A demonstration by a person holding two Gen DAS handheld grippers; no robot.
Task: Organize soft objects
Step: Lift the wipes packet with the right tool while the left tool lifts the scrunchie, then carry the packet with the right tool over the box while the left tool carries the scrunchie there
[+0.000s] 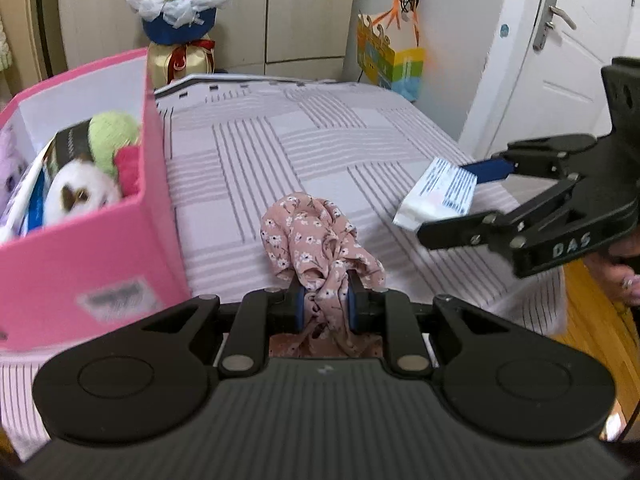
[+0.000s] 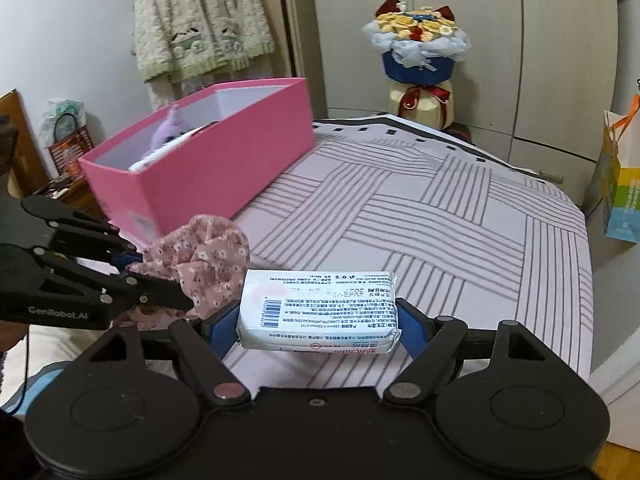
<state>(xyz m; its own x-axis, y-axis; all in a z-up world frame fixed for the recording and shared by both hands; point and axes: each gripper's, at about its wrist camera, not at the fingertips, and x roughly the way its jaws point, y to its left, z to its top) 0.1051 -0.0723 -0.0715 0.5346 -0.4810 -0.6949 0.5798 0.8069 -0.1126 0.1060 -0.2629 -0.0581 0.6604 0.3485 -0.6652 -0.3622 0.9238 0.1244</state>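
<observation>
We saw our left gripper (image 1: 325,300) closed on a pink floral cloth (image 1: 320,240), its jaws pinching the bunched fabric between the blue pads (image 1: 299,305) while the rest of the cloth bulged up and forward above them. In the left wrist view the cloth sat at about 6 o'clock, above the striped bed (image 1: 280,140). Our right gripper (image 2: 316,320) held a white tissue pack (image 2: 318,310) crosswise, the jaws pressed against its two short ends, printed side up and clear of the bed. From the left wrist view that pack (image 1: 438,192) showed at about 3 o'clock, near the cloth but apart from it. From the right wrist view the cloth (image 2: 204,264) lay at about 9 o'clock, just beside the pack's left end; we could not tell whether they touched. A pink box (image 1: 80,256) stood open on the bed at 9 to 10 o'clock in the left wrist view, holding a green plush (image 1: 112,136), a white-and-brown plush (image 1: 80,196), a purple plush (image 2: 170,130) and some other items we could not make out. Beyond the bed stood a bouquet (image 1: 180,4) at 12 o'clock and a paper bag (image 1: 396,60) at 1 o'clock.
</observation>
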